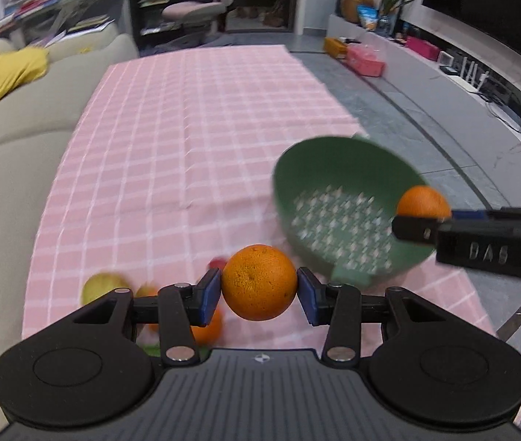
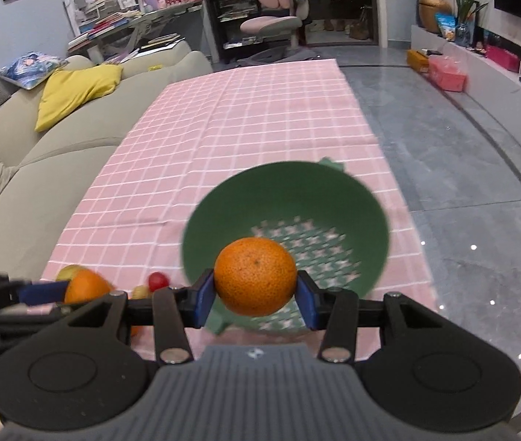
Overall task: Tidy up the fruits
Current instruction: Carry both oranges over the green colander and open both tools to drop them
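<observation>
My left gripper [image 1: 259, 288] is shut on an orange [image 1: 259, 282], held above the pink checked cloth [image 1: 187, 139], left of the green perforated bowl [image 1: 337, 198]. My right gripper [image 2: 254, 294] is shut on a second orange [image 2: 255, 275], held over the near rim of the bowl [image 2: 260, 198]. In the left wrist view the right gripper [image 1: 422, 220] enters from the right with its orange [image 1: 423, 202] over the bowl. In the right wrist view the left gripper [image 2: 65, 294] shows at the left edge with its orange [image 2: 86, 286].
Loose fruit lies on the cloth near its front left: a yellow-green fruit [image 1: 102, 286], another orange [image 1: 207, 327], a small red fruit [image 2: 158, 281]. A beige sofa [image 2: 21, 154] runs along the left. Grey floor [image 2: 462, 183] lies to the right.
</observation>
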The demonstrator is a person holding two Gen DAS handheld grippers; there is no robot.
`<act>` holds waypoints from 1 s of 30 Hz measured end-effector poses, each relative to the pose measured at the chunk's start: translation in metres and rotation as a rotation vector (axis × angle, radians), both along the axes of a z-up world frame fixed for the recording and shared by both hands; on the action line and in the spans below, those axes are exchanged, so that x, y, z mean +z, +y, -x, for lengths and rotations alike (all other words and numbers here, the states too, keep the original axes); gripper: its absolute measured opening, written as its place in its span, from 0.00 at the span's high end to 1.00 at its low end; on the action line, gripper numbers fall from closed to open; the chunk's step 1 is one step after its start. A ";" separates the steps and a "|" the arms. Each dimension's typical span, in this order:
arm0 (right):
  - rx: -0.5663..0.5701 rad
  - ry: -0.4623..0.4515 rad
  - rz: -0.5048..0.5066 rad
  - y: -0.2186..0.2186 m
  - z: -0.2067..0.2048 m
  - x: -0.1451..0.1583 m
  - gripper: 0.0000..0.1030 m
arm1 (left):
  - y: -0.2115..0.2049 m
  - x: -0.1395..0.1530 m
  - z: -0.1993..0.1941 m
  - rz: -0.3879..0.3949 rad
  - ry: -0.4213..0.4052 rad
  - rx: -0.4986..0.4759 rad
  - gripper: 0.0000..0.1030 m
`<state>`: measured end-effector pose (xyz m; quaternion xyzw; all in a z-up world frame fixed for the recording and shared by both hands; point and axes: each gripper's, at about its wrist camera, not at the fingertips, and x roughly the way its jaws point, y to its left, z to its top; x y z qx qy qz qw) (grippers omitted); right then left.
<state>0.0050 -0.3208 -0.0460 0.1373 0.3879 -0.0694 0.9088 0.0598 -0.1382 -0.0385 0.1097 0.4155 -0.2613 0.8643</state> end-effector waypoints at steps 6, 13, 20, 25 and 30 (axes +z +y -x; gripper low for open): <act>-0.038 0.009 -0.038 -0.030 -0.009 -0.001 0.57 | -0.046 -0.007 -0.020 -0.051 -0.014 -0.077 0.51; -0.076 0.049 -0.047 -0.055 -0.030 -0.014 0.57 | -0.079 -0.019 -0.035 -0.118 -0.012 -0.154 0.51; -0.078 0.095 -0.082 -0.066 -0.042 -0.029 0.57 | -0.099 -0.034 -0.046 -0.162 0.003 -0.199 0.51; -0.068 0.131 -0.070 -0.064 -0.045 -0.038 0.57 | -0.098 -0.045 -0.048 -0.173 0.033 -0.189 0.51; -0.063 0.146 -0.065 -0.062 -0.047 -0.040 0.56 | -0.098 -0.048 -0.049 -0.187 0.041 -0.182 0.51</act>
